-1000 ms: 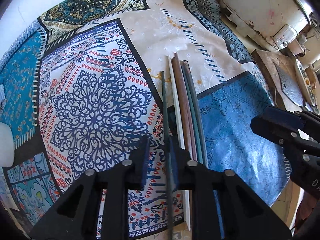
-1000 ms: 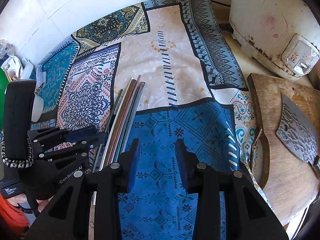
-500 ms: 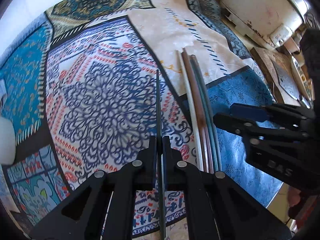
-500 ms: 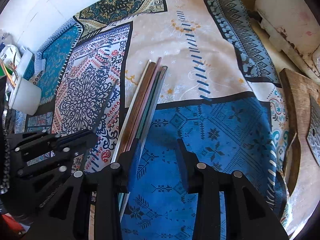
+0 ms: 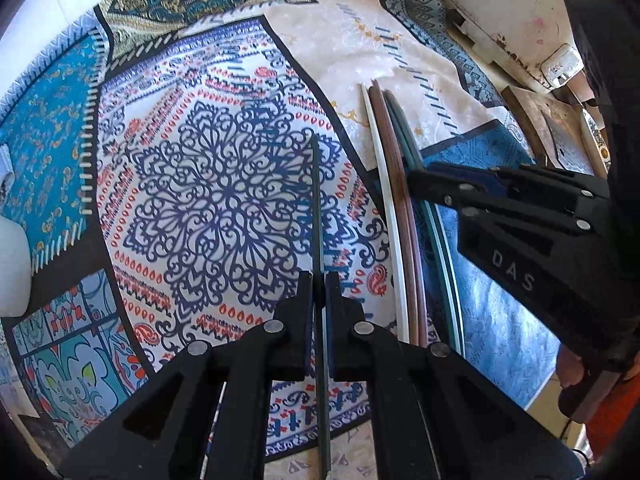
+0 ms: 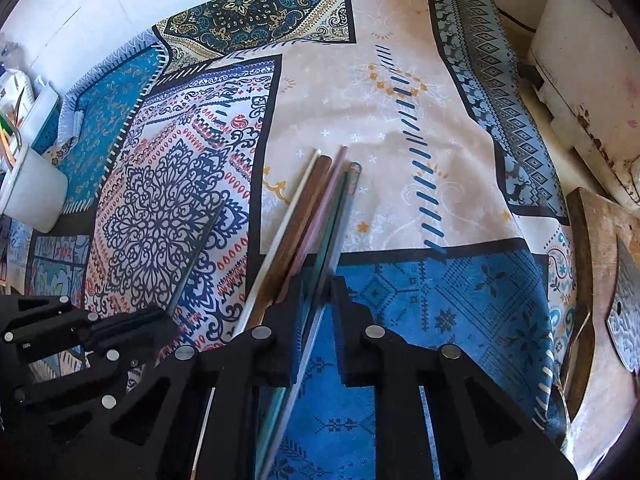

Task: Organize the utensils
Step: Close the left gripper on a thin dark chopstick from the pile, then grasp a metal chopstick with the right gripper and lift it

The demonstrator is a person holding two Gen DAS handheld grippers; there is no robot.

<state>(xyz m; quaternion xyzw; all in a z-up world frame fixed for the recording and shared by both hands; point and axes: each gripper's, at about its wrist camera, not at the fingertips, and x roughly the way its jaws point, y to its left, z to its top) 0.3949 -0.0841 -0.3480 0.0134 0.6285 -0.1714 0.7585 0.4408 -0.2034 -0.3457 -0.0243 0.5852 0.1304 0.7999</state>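
My left gripper [image 5: 319,280] is shut on a thin dark green chopstick [image 5: 316,200], which points away over the patterned cloth [image 5: 208,200]. To its right lies a bundle of chopsticks [image 5: 400,208]: white, brown, pink, teal and grey. In the right wrist view, my right gripper [image 6: 316,284] is over the bundle's near end. Its jaws are closing on the teal and grey chopsticks [image 6: 336,216], which run between the pads. The white and brown sticks [image 6: 292,216] lie just outside its left finger. The left gripper [image 6: 160,316] and its dark chopstick [image 6: 200,248] show at lower left.
A white cup [image 6: 32,196] stands at the cloth's left edge. On the right a wooden cutting board [image 6: 592,264] carries a cleaver [image 6: 628,320]. A worn white appliance [image 6: 580,60] sits at the back right. The cloth hangs over the near table edge.
The left gripper shut on the dark chopstick and carried it left, away from the bundle. The right gripper moved left and down onto the bundle and narrowed around the teal and grey sticks.
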